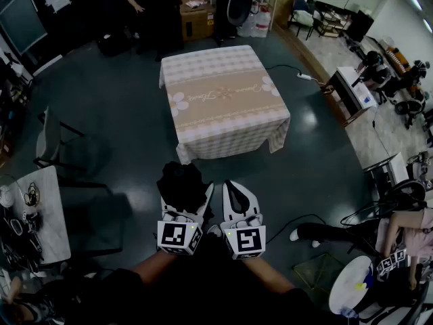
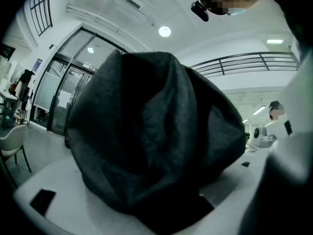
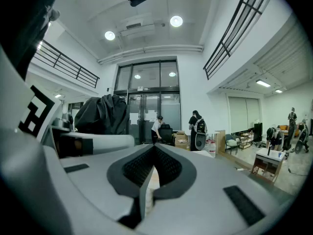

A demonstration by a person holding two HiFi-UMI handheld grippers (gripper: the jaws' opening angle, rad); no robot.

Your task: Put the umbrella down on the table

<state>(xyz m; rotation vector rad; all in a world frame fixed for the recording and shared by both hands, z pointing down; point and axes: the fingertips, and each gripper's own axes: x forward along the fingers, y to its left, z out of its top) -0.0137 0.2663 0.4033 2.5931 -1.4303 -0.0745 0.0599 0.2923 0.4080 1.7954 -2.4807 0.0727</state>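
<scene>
Umbrella (image 2: 151,141), a folded black bundle, likely soft and light and best held round its thick middle, sits clamped in the wide fingers of the left gripper (image 1: 181,212), well short of the desk (image 1: 223,97), while the right gripper (image 1: 232,189) is closed and empty.

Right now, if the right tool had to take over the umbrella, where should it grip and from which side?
Grip the bunched black canopy of the umbrella where it juts ahead of the left tool. Come in from its right, where the shut right tool sits alongside. The handle isn't visible.

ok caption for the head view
Left gripper holds a black umbrella, right gripper shut, both short of the clothed table
</scene>
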